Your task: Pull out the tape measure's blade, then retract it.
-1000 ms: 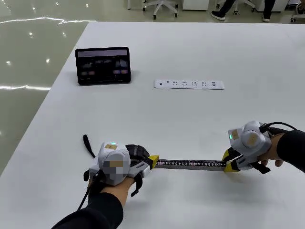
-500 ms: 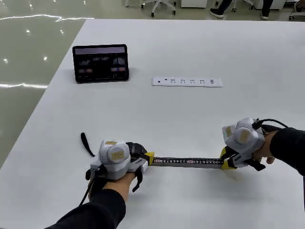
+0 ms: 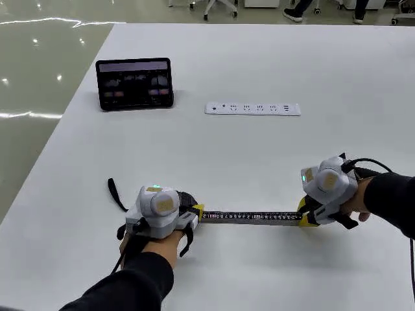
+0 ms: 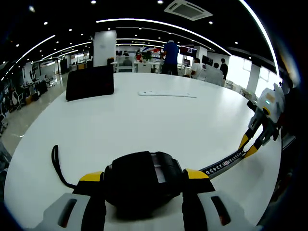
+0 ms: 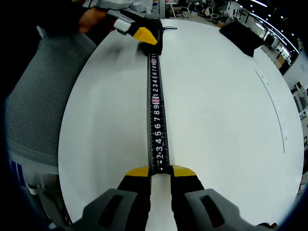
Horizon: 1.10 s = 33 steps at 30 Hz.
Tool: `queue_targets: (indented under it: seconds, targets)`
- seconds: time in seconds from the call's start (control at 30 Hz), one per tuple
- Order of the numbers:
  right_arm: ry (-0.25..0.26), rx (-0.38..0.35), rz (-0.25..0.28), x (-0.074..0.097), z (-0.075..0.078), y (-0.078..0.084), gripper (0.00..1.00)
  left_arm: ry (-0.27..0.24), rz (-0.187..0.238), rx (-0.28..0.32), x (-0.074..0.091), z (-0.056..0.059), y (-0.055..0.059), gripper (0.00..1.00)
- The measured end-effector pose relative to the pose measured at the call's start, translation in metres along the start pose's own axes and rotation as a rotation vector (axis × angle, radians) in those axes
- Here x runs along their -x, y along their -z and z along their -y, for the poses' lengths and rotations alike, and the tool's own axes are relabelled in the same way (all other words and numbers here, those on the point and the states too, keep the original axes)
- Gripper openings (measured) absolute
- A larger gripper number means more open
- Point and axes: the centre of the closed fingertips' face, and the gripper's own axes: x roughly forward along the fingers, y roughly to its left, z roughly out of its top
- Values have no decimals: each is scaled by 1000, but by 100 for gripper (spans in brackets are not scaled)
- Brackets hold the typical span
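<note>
Black case (image 4: 143, 168) within left claw (image 4: 144, 176); blade tip (image 5: 158, 163) within right claw (image 5: 157, 172)

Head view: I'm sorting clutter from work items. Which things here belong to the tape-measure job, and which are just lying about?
In the job: tape measure case, gripped by the left claw; blade, its tip pinched by the right claw.
Lying about: tablet; power strip.

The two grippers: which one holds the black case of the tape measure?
The left gripper: its jaws clamp the black case, whereas the right gripper pinches the end of the extended blade.
</note>
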Motion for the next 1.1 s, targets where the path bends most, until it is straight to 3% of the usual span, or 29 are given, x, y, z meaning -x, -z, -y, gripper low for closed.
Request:
queue_targets:
  seconds: [1.1]
  targets:
    - [19,-52,15,-2,-2,-9,11,40,-29,17,0,0,1,58]
